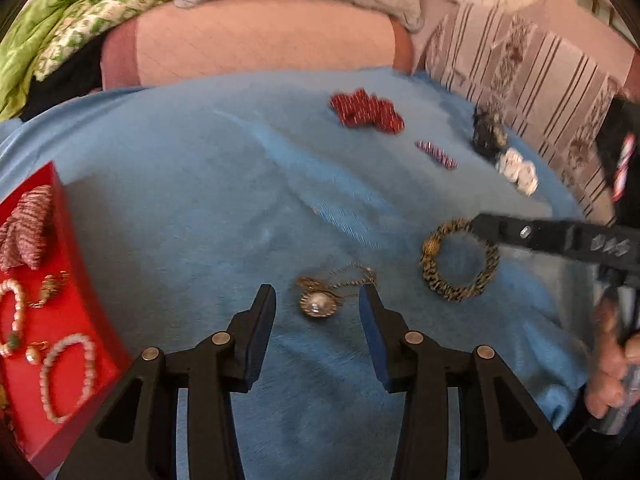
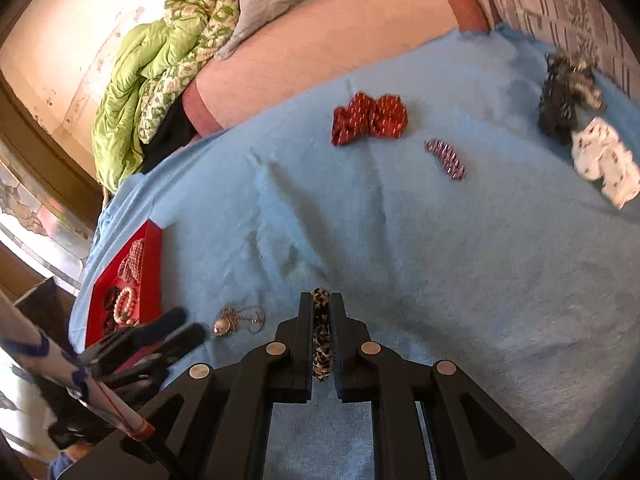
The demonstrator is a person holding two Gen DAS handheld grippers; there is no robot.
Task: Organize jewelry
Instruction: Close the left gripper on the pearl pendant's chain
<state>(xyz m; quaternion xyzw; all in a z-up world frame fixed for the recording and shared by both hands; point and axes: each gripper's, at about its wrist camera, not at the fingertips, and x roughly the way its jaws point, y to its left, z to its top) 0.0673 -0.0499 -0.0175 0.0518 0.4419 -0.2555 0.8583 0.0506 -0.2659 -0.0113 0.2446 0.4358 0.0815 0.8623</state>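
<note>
R tongs point(image 2: 322, 344) w/ bracelet point(image 2: 321, 344); pearls point(image 1: 66, 376) in tray point(image 1: 86, 300)

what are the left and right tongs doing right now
Left tongs: open, holding nothing, either side of the pearl pendant.
Right tongs: closed on the leopard-print bracelet.

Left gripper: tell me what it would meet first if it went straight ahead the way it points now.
The left gripper is open, and the pearl pendant necklace lies on the blue towel right between its fingers, so that would likely come first. Depth is uncertain; beyond it only bare towel shows.
</note>
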